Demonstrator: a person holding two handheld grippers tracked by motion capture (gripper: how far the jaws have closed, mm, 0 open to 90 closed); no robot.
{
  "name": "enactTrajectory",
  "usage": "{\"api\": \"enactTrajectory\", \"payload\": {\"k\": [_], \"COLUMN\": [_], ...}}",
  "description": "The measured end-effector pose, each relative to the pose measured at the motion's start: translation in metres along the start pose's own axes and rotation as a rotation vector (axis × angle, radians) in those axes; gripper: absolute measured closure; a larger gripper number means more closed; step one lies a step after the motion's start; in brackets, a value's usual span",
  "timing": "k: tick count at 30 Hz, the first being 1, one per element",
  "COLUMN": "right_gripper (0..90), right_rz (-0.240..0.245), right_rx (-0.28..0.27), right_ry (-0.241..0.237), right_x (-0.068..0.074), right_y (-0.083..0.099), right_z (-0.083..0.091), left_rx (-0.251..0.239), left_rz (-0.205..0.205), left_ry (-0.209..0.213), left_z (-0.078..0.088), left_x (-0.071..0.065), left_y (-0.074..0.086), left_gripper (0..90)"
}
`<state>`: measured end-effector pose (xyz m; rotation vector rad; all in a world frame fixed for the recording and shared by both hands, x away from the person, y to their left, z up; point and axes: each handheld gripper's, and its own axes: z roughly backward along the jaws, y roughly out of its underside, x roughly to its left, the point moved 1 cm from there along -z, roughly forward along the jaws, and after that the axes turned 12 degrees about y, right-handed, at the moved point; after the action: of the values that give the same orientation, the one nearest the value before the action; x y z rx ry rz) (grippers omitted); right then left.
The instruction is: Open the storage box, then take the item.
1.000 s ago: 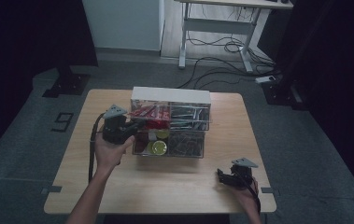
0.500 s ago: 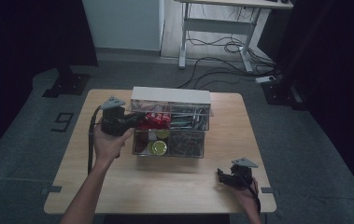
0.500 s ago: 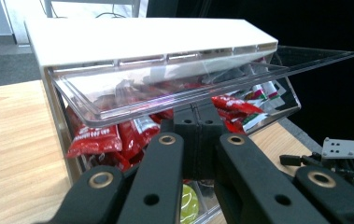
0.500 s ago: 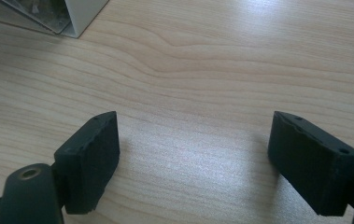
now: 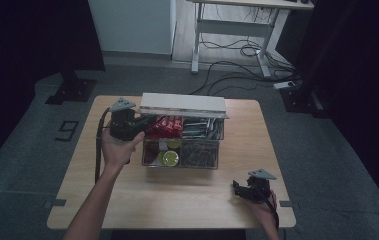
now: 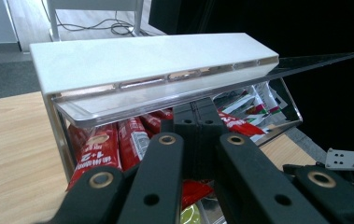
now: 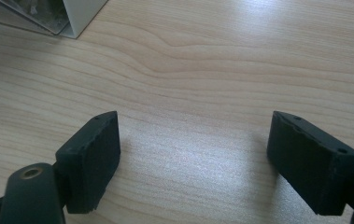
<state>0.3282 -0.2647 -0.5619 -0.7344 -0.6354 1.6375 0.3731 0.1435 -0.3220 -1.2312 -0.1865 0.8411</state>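
My left tongs (image 5: 144,122) sit at the left end of the clear plastic organiser box (image 5: 182,150), which stands mid-worktop, toward the far edge. In the left gripper view the left tongs (image 6: 194,114) are pressed together, jaws flat against each other, tips just under the front lip of the white-backed clear hinged lid (image 6: 165,70). I can't tell if anything thin is pinched between them. The lid is raised, tilted up over the box. Red snack sachets (image 6: 118,144) are packed in the back left compartment right below the tips; a round yellow-green item (image 5: 169,157) sits in a front compartment, and dark metal bits (image 5: 199,152) are beside it. My right tongs (image 5: 242,189) rest low on the light wooden worktop (image 5: 127,200) near the front right corner, well apart from the box, jaws spread wide with bare wood between them (image 7: 193,154).
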Motion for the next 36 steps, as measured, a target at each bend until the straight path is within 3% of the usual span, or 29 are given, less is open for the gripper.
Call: {"api": "enactTrajectory", "payload": {"k": [14, 21, 25, 36], "right_gripper": [17.6, 20.9, 27.4, 35.9], "right_rz": [0.0, -0.011, -0.028, -0.07], "right_rx": [0.0, -0.004, -0.016, -0.146], "right_ry": [0.0, 0.01, 0.0, -0.045], "right_x": [0.0, 0.0, -0.001, 0.002], "right_y": [0.0, 0.0, 0.001, -0.022], "right_z": [0.0, 0.001, 0.003, 0.033], "left_rx": [-0.007, -0.007, -0.007, -0.005], "left_rz": [0.003, -0.002, -0.002, 0.001], "left_ry": [-0.002, -0.002, 0.002, 0.007], "left_z": [-0.005, -0.005, -0.005, -0.009], "left_x": [0.001, 0.0, 0.001, 0.004], "left_y": [-0.004, -0.003, -0.004, -0.004], "left_gripper": [89.8, 89.8, 89.8, 89.8]}}
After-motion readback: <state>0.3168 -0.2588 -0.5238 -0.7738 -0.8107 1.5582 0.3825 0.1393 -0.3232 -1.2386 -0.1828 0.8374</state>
